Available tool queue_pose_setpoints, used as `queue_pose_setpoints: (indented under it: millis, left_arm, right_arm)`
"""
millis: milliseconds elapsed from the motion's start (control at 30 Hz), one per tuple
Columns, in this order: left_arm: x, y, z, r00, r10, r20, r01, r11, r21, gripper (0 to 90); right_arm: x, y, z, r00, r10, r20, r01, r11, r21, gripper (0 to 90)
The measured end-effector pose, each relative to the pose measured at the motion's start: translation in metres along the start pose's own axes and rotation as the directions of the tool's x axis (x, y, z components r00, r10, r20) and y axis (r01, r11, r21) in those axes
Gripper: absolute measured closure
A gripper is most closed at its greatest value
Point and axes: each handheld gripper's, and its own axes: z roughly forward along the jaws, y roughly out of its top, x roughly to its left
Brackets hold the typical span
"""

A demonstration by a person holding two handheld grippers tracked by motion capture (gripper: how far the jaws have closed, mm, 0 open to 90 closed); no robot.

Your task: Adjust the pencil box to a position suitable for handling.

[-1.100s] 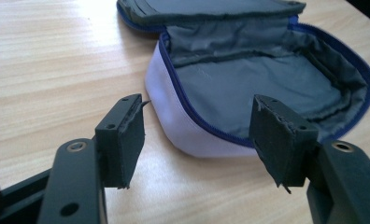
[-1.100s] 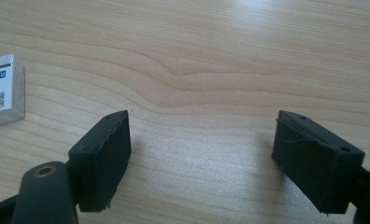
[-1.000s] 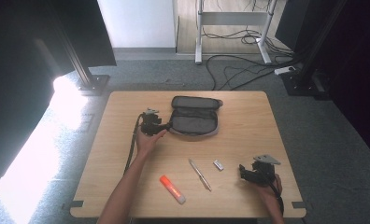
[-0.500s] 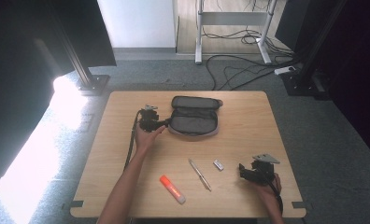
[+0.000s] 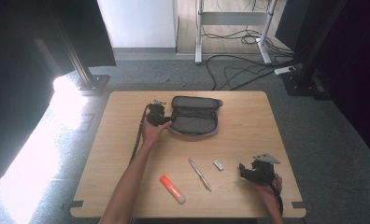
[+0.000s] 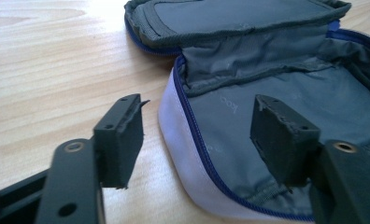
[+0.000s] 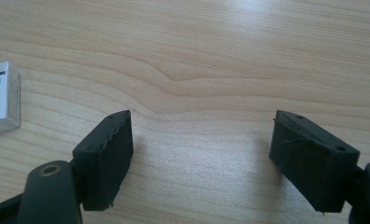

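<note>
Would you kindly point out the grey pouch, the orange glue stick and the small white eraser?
grey pouch (image 5: 195, 122): high view, on its open grey inside.
orange glue stick (image 5: 170, 187): high view, on the orange barrel.
small white eraser (image 5: 218, 164): high view, on its top face.

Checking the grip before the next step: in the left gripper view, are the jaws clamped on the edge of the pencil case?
No, the left gripper stands open astride the pencil case rim, its pads clear of the fabric.

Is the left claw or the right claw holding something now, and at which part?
Nothing is held. The left claw stands open astride the pouch rim, pads off it. The right claw is open over the bare table.
</note>
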Motion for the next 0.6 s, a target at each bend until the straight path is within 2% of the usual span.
queue_pose_setpoints:
  millis: [100,300,467,600]
  left_arm:
    - [0.002,-0.002,0.006,1.0,-0.001,0.007,0.001,0.9999,0.012,40.0]
    - [0.006,-0.007,0.013,0.9993,-0.026,0.025,0.025,0.9991,0.033,47.7]
    - [0.007,-0.009,0.017,0.999,-0.028,0.034,0.027,0.9988,0.041,51.1]
    - [0.008,-0.009,0.018,0.9987,-0.035,0.037,0.033,0.9986,0.04,55.4]
  right_arm:
    - [0.0,0.0,0.0,1.0,-0.004,-0.003,0.004,1.0,-0.001,21.6]
    - [0.0,0.001,0.001,0.9999,-0.008,-0.006,0.008,1.0,-0.004,23.1]
    - [0.0,0.001,0.001,0.9999,0.01,0.011,-0.01,1.0,-0.011,28.1]
    - [-0.002,0.003,0.001,0.9996,0.029,-0.001,-0.029,0.999,-0.022,33.0]
